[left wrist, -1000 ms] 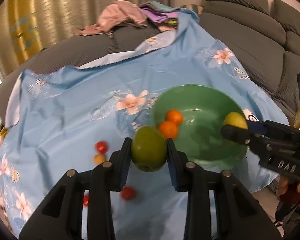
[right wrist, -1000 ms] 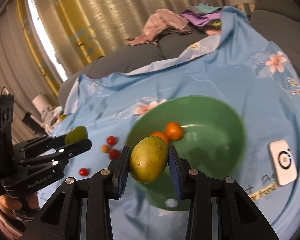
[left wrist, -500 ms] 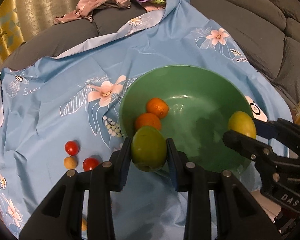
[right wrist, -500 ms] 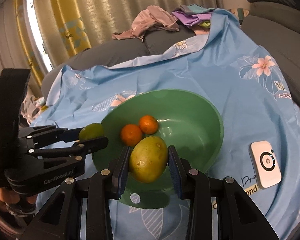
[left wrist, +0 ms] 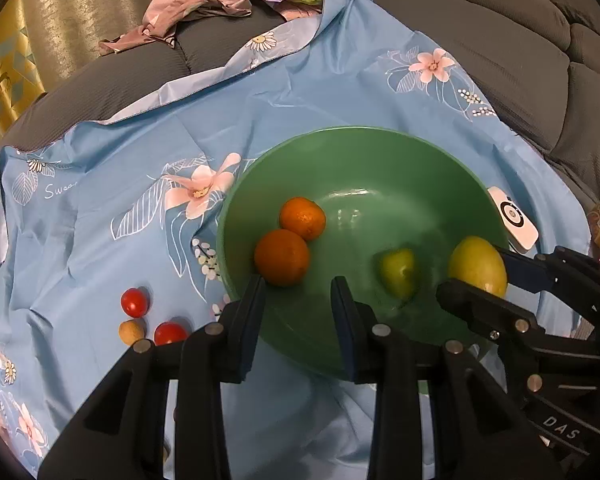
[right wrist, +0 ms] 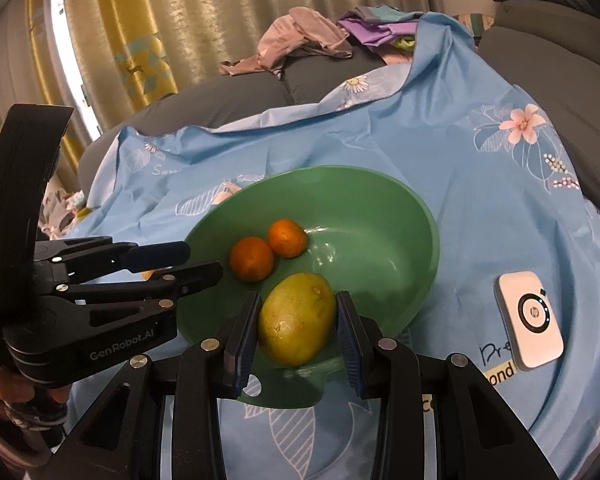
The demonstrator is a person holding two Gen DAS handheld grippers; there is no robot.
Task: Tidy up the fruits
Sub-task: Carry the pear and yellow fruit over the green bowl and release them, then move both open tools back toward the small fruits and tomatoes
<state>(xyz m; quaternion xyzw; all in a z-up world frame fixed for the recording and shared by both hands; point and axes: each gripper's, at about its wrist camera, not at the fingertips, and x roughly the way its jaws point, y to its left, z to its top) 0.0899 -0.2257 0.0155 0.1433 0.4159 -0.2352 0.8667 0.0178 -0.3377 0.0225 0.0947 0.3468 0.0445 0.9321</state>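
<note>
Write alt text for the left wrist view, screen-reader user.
The left gripper hangs open and empty over the near rim of a green bowl, where a blurred green fruit lies beside two oranges. At right, the right gripper is shut on a yellow-green fruit. Two small tomatoes sit on the blue floral cloth.

oranges (left wrist: 282, 257) 2 | mangoes (right wrist: 297, 318) 2 | tomatoes (left wrist: 134, 302) 2 | bowl (left wrist: 364, 152) 1
</note>
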